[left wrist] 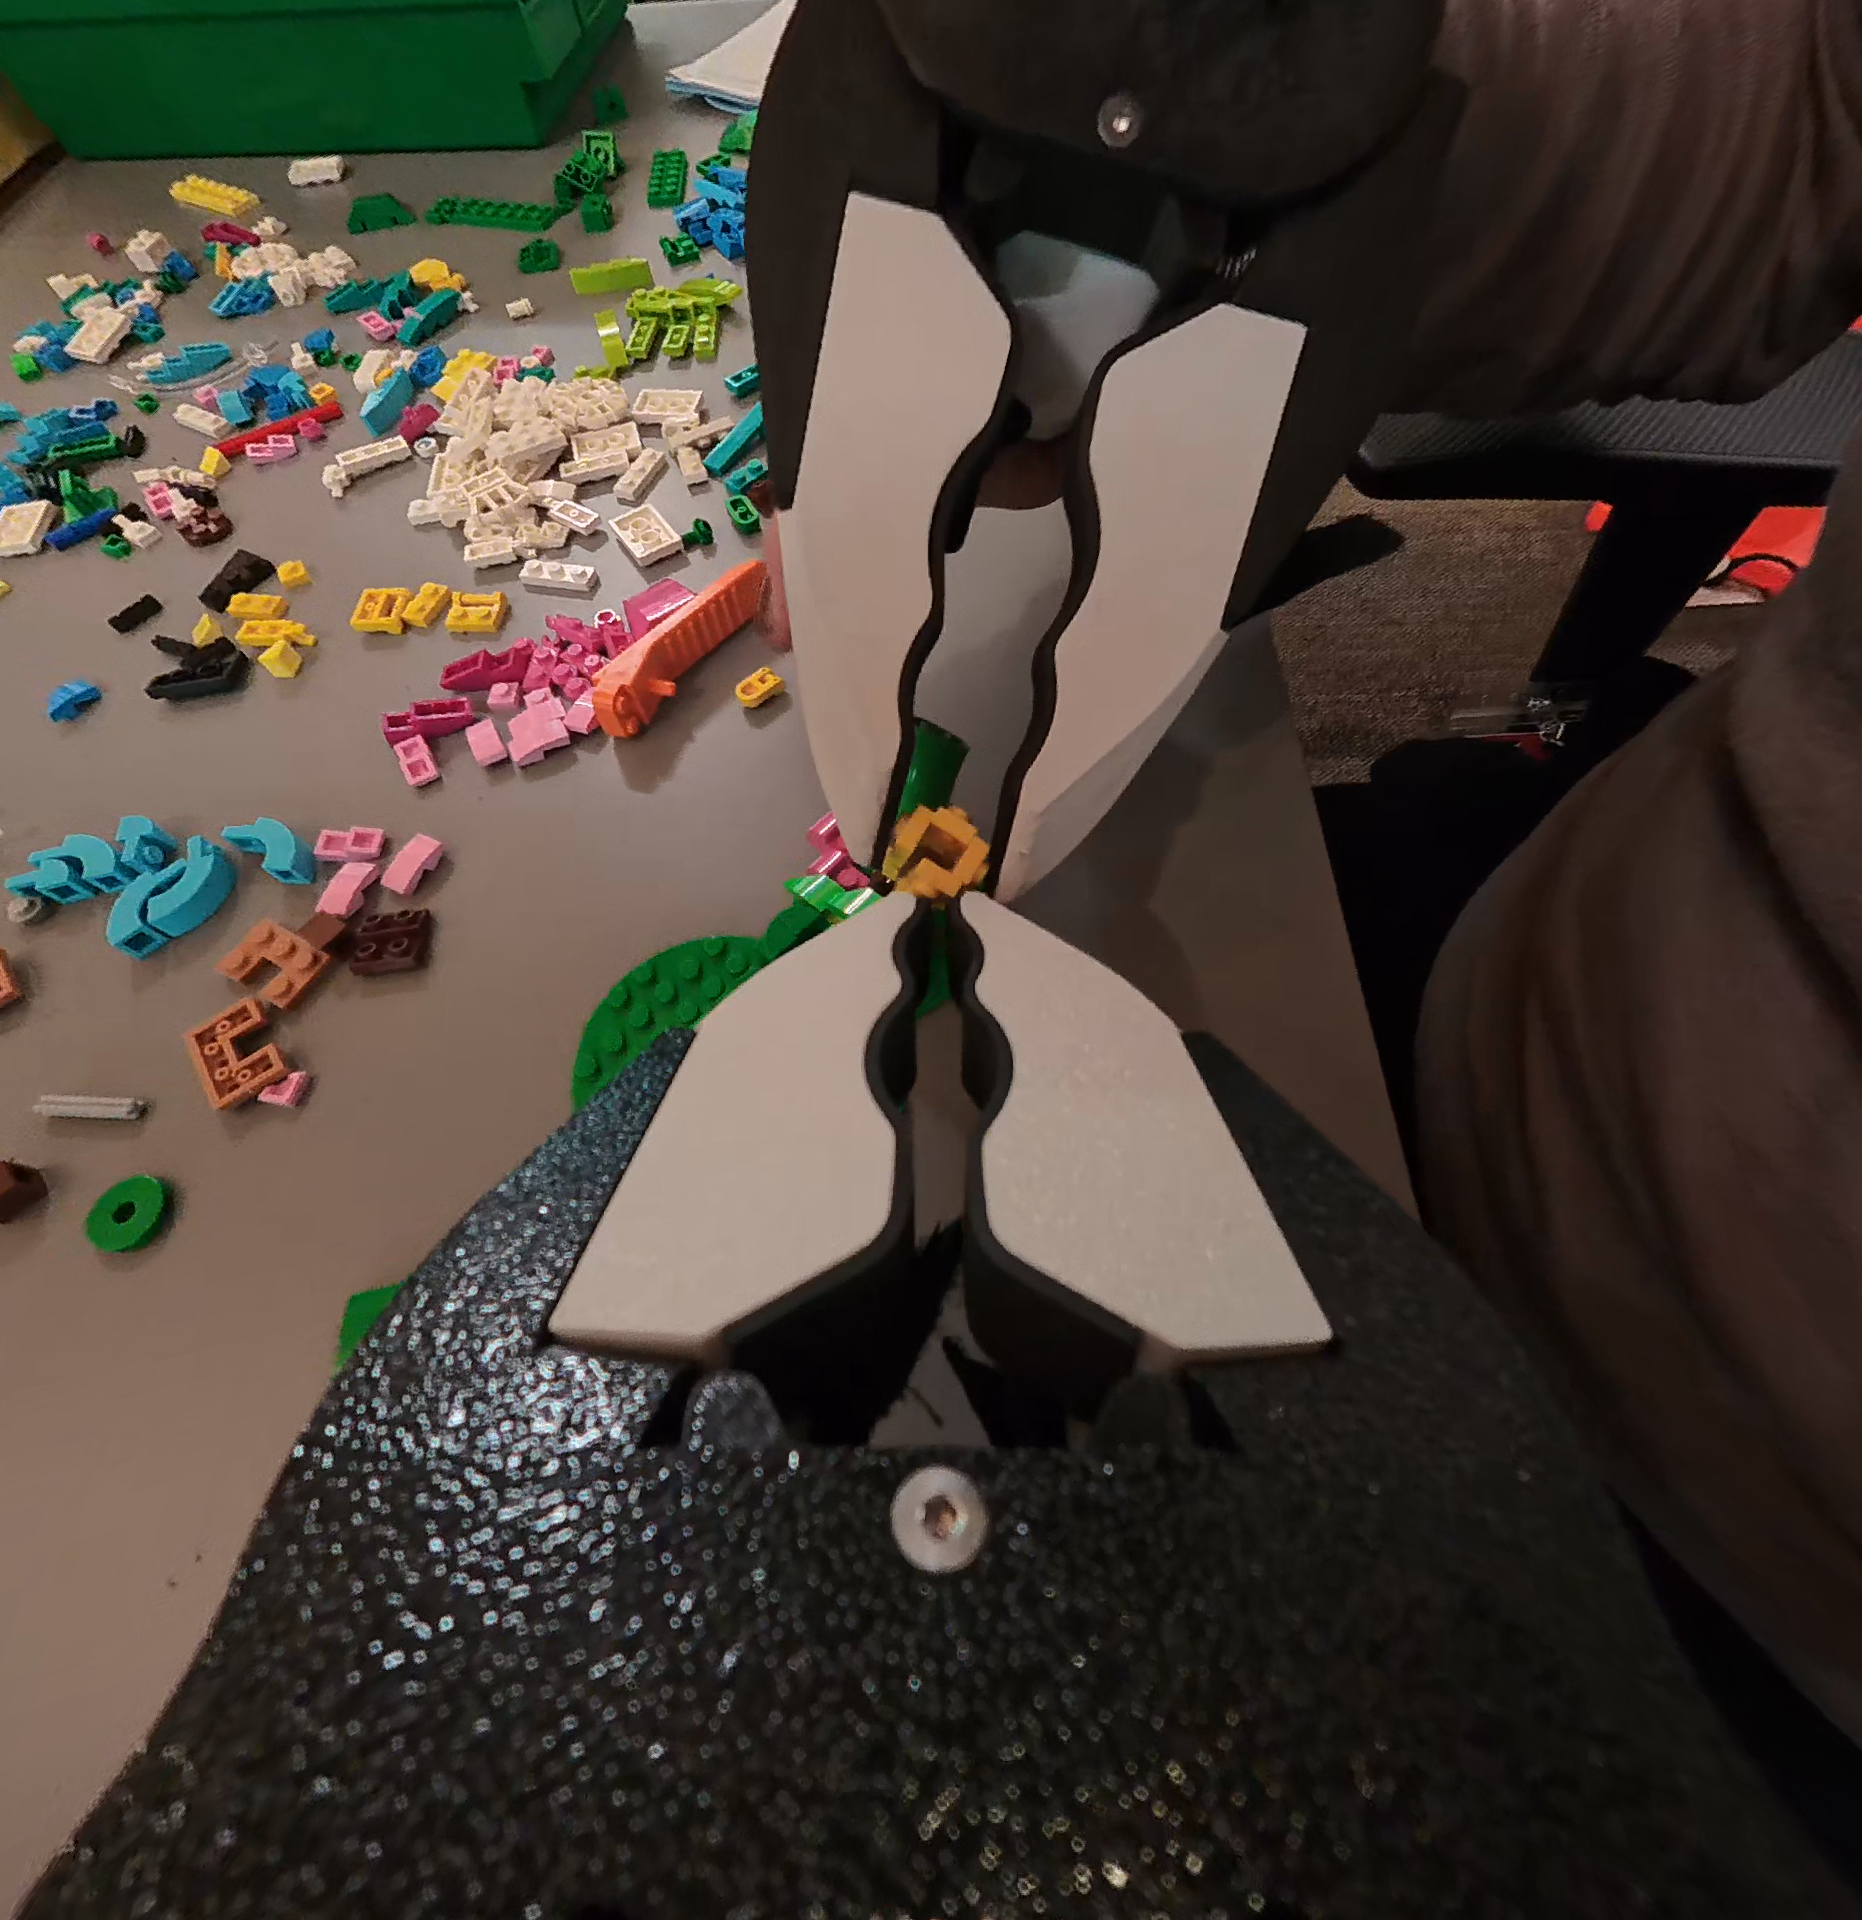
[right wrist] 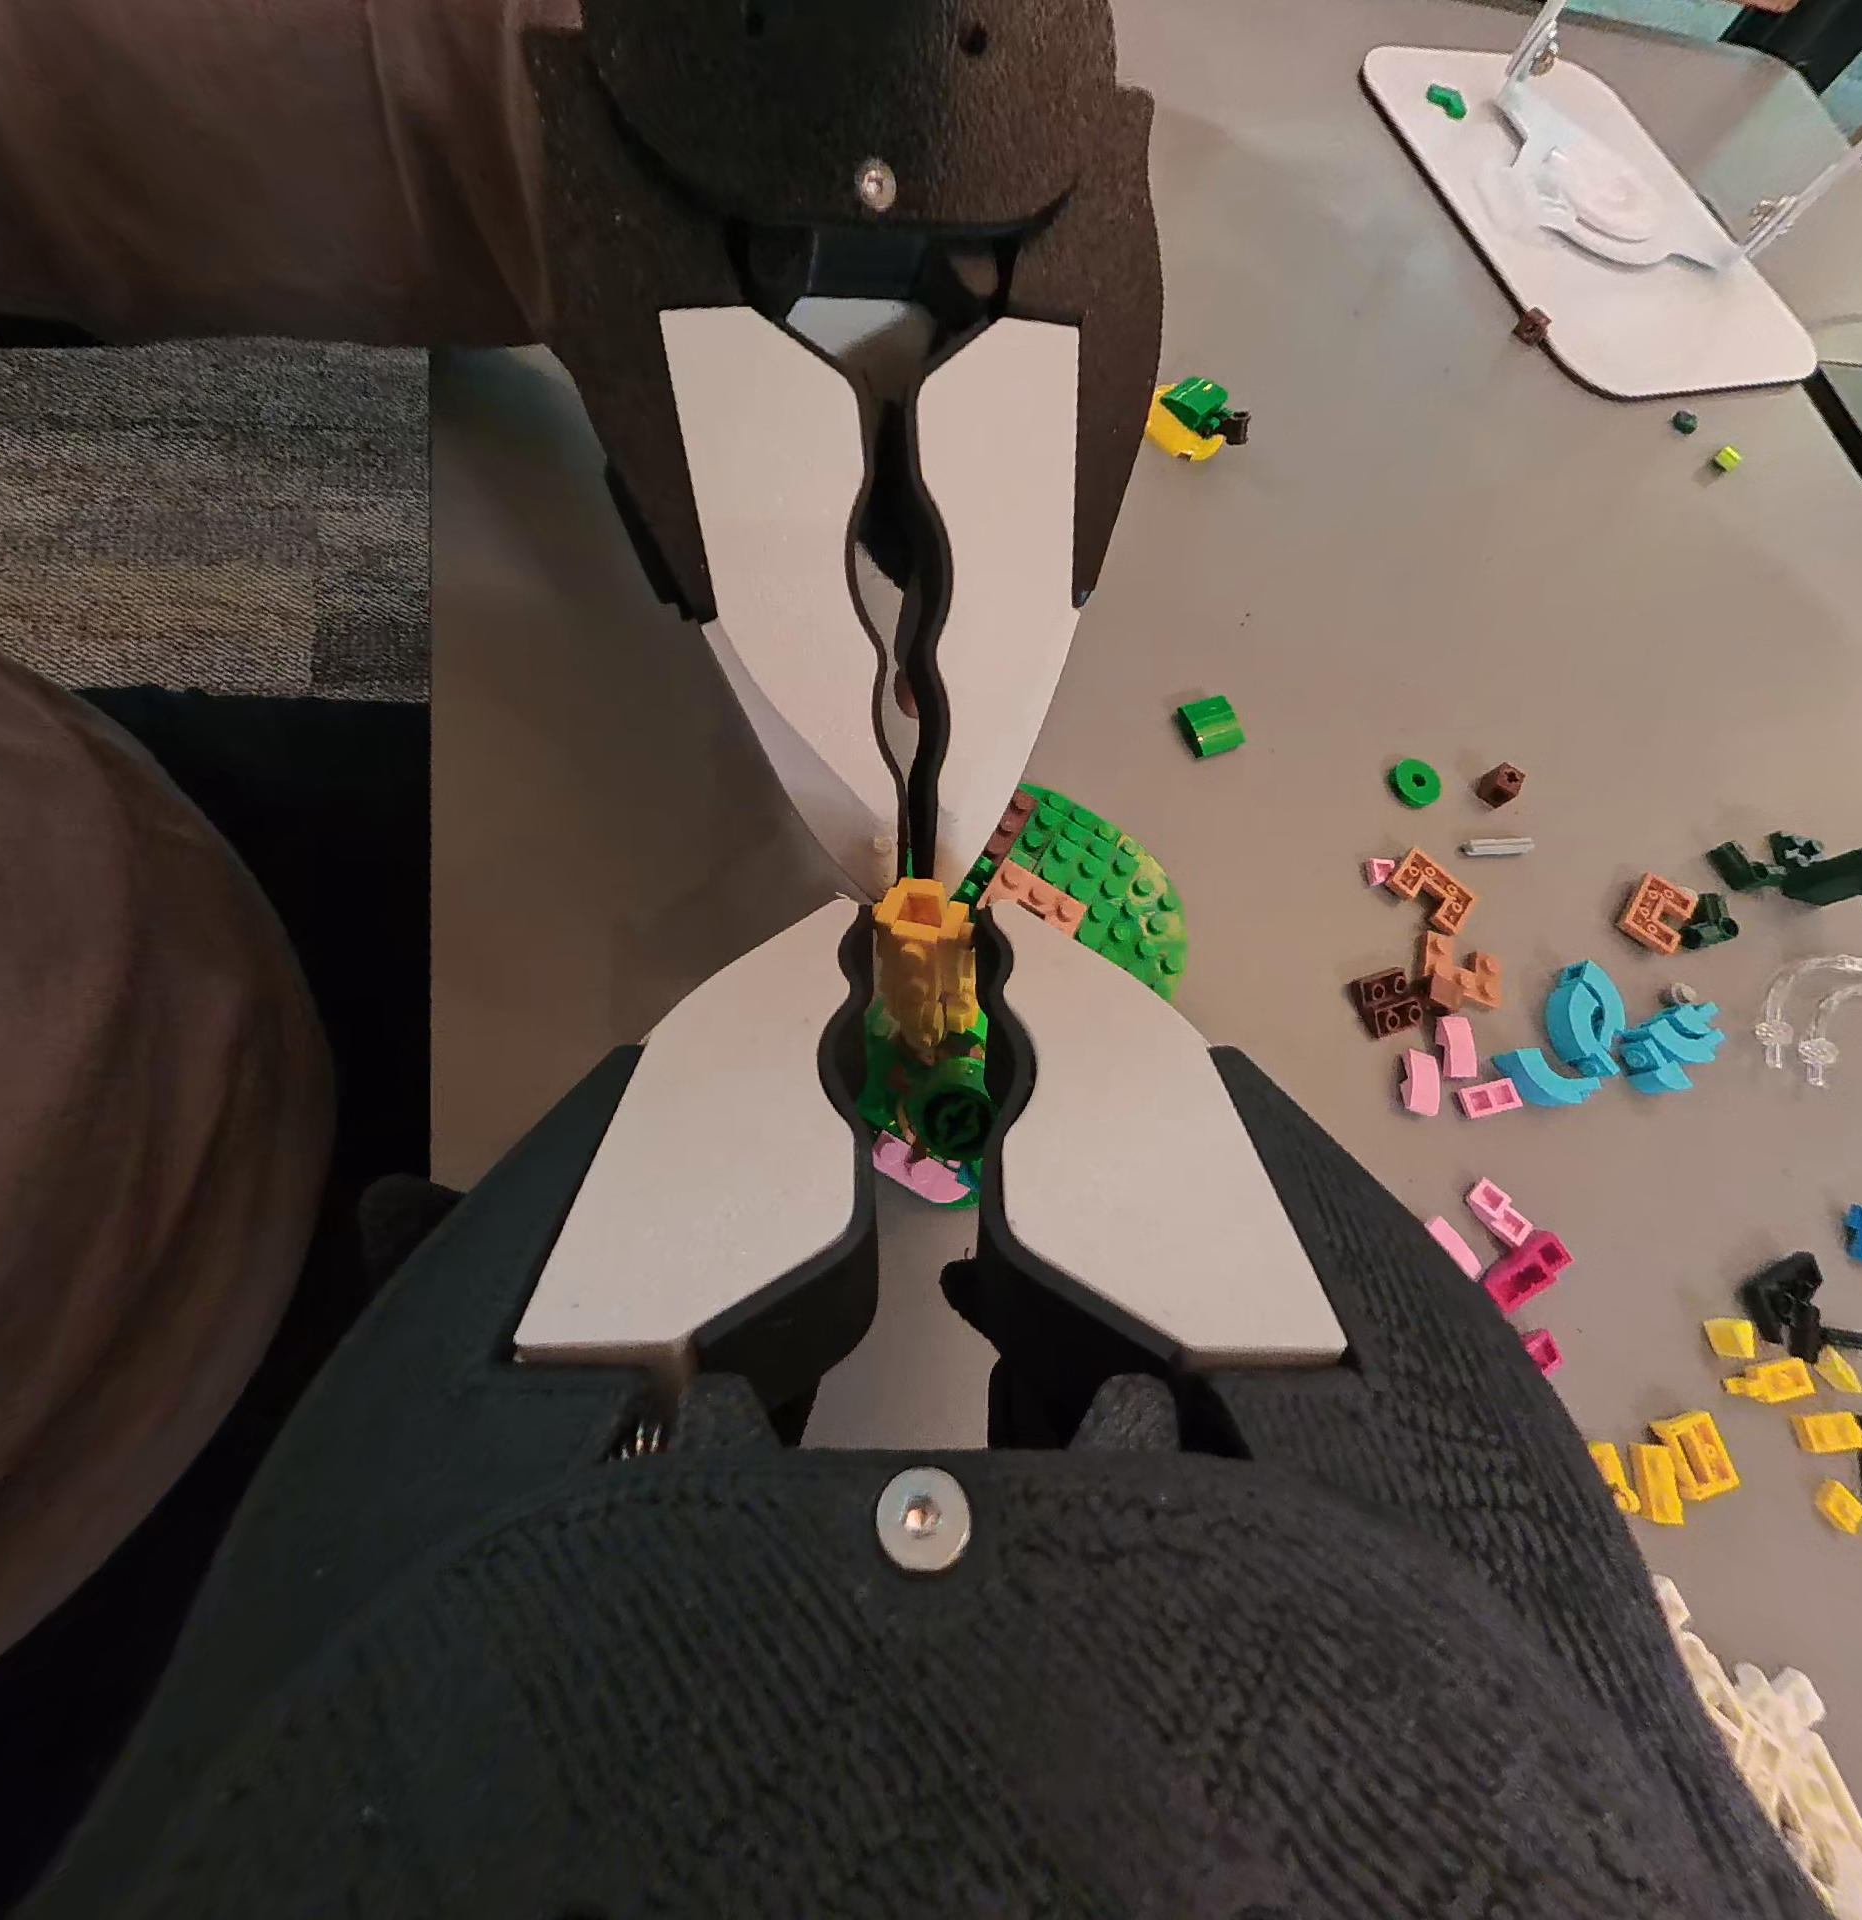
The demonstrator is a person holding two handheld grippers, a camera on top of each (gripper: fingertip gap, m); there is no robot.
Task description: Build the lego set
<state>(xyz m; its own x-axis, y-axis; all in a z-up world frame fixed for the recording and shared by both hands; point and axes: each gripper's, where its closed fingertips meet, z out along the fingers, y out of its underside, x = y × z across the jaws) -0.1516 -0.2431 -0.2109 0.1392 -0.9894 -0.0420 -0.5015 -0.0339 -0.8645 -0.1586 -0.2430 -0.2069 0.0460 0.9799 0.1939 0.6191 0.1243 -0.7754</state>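
Both grippers meet tip to tip: the right gripper (right wrist: 925, 914) is clamped on the yellow lego stack (right wrist: 922, 977), the left gripper (left wrist: 937, 904) pinched together on something green under it. Just beyond sits the round green baseplate (right wrist: 1124, 904) on the grey table (left wrist: 491, 831), loose bricks (left wrist: 511, 457) scattered farther left, a green bin (left wrist: 283, 73) at the back, carpet (right wrist: 179, 499) past the table's edge.

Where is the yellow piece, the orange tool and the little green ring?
yellow piece (right wrist: 922, 977): right wrist view, on its studded side.
orange tool (left wrist: 678, 649): left wrist view, on its ridged middle.
green ring (left wrist: 127, 1212): left wrist view, on its flat rim.
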